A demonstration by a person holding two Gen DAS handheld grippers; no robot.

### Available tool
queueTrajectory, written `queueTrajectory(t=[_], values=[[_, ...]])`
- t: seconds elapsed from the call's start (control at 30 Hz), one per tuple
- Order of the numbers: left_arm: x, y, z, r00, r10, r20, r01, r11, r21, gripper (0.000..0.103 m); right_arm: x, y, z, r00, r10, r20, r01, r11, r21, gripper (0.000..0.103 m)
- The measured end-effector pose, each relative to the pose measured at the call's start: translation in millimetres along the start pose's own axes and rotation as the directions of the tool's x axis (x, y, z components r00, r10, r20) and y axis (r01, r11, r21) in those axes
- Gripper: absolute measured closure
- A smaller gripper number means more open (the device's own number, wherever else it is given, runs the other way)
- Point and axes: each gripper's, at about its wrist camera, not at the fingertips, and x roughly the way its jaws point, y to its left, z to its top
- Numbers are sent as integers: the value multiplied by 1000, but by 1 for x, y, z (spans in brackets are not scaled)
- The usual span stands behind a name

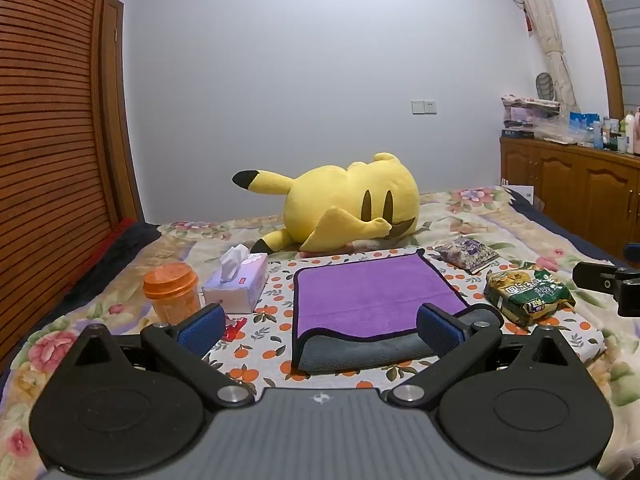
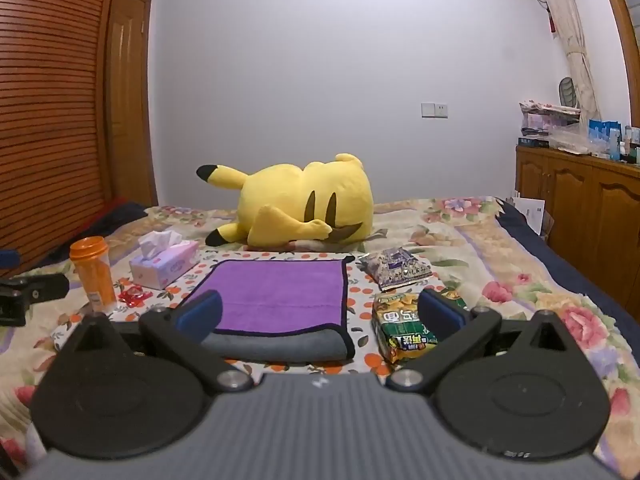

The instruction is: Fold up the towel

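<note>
A purple towel (image 1: 368,296) with a grey underside and dark trim lies folded on an orange-print cloth (image 1: 276,308) on the bed. Its fold faces me, showing the grey side. It also shows in the right wrist view (image 2: 280,292). My left gripper (image 1: 320,326) is open and empty, just in front of the towel's near edge, its right finger over the near right corner. My right gripper (image 2: 320,312) is open and empty, in front of the towel's near right corner. Each gripper's tip shows at the edge of the other's view.
A tissue box (image 1: 238,284), an orange jar (image 1: 172,292) and a small red wrapper (image 2: 134,294) sit left of the towel. A green snack bag (image 1: 528,292) and a purple snack bag (image 1: 466,252) lie right. A yellow plush toy (image 1: 352,204) lies behind. A wooden cabinet (image 1: 580,188) stands at right.
</note>
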Motion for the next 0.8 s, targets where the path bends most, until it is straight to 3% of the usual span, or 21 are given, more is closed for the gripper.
queueTrajectory(t=[0.8], values=[[0, 0, 0, 1000, 2, 0, -2, 1000, 1, 0, 1, -3, 0, 1000, 1, -4, -1, 1000, 5, 0]])
